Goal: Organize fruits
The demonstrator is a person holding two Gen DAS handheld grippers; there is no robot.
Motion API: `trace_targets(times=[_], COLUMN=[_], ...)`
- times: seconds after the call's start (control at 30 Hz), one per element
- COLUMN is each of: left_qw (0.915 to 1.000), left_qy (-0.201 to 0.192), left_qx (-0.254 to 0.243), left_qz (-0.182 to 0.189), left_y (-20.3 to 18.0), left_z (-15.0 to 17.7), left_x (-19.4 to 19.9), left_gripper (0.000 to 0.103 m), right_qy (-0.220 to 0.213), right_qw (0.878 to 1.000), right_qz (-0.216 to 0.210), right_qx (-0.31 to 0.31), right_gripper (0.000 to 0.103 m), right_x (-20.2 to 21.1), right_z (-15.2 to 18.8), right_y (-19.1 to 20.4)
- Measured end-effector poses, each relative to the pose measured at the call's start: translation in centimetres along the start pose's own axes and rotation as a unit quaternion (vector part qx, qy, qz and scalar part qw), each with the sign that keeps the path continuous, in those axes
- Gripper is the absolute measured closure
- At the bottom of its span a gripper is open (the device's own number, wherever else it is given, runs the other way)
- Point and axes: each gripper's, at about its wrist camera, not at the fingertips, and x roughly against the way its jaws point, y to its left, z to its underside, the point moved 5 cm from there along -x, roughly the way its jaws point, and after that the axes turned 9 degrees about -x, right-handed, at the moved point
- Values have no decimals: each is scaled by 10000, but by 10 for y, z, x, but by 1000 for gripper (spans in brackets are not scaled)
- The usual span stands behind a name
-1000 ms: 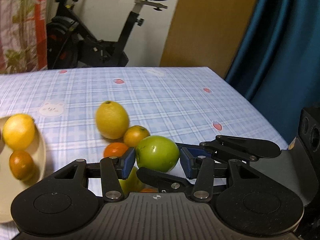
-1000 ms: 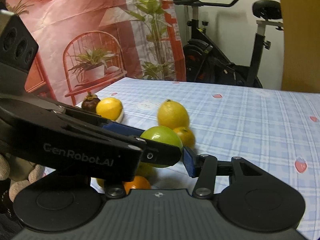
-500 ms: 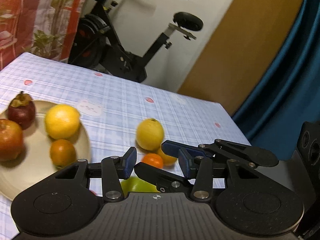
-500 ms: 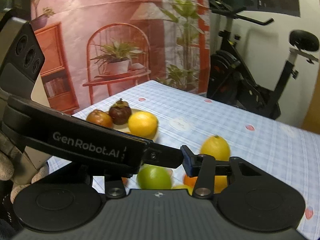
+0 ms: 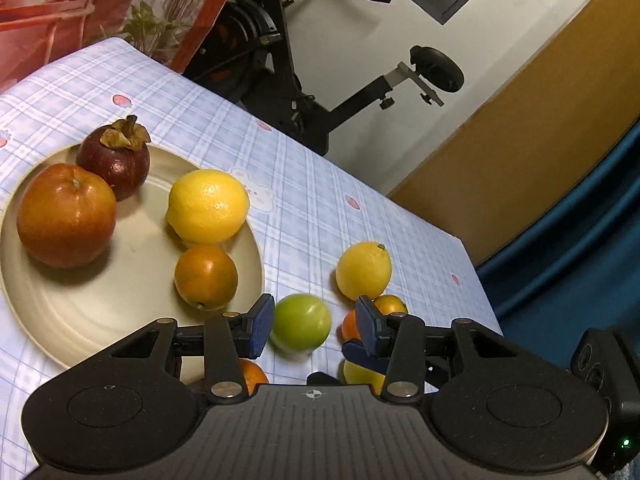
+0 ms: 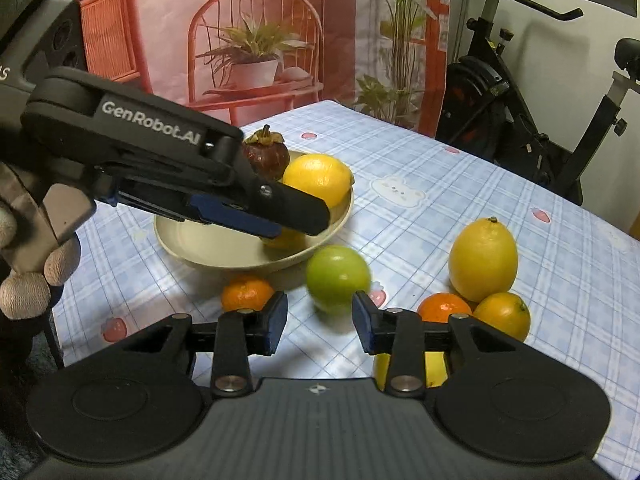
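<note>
A cream plate [image 5: 100,312] holds a red apple [image 5: 66,216], a mangosteen [image 5: 114,162], a lemon [image 5: 207,206] and an orange [image 5: 206,276]. A green apple [image 5: 300,322] lies on the checked cloth beside the plate, blurred, below my open, empty left gripper [image 5: 314,330]. It also shows in the right wrist view [image 6: 338,274], just beyond my open right gripper [image 6: 320,322]. A loose lemon [image 6: 482,260] and small oranges [image 6: 502,314] lie to the right. The left gripper [image 6: 256,216] hovers over the plate [image 6: 224,250].
A small orange [image 6: 246,294] lies in front of the plate. Another yellow fruit [image 6: 434,366] sits under my right fingers. An exercise bike [image 5: 304,92] stands beyond the table's far edge. A blue curtain [image 5: 580,264] hangs past the right edge.
The left gripper held the green apple between its pads a second ago; it has lifted and swung left toward the plate, and the apple now lies loose on the cloth. The right gripper rose too.
</note>
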Motion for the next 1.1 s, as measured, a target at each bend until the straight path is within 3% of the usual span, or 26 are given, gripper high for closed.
trace_targets(times=[1.1], left_qw=[9994], left_qy=[23], left_qx=[-193], left_qz=[-276], left_y=[-1], left_z=[1], left_x=[-1], left_gripper=[57], right_qy=[-199], right_qw=[9992], right_qz=[187], right_qx=[-303], right_gripper=[64], right_x=[12], right_z=[2], right_y=[-21])
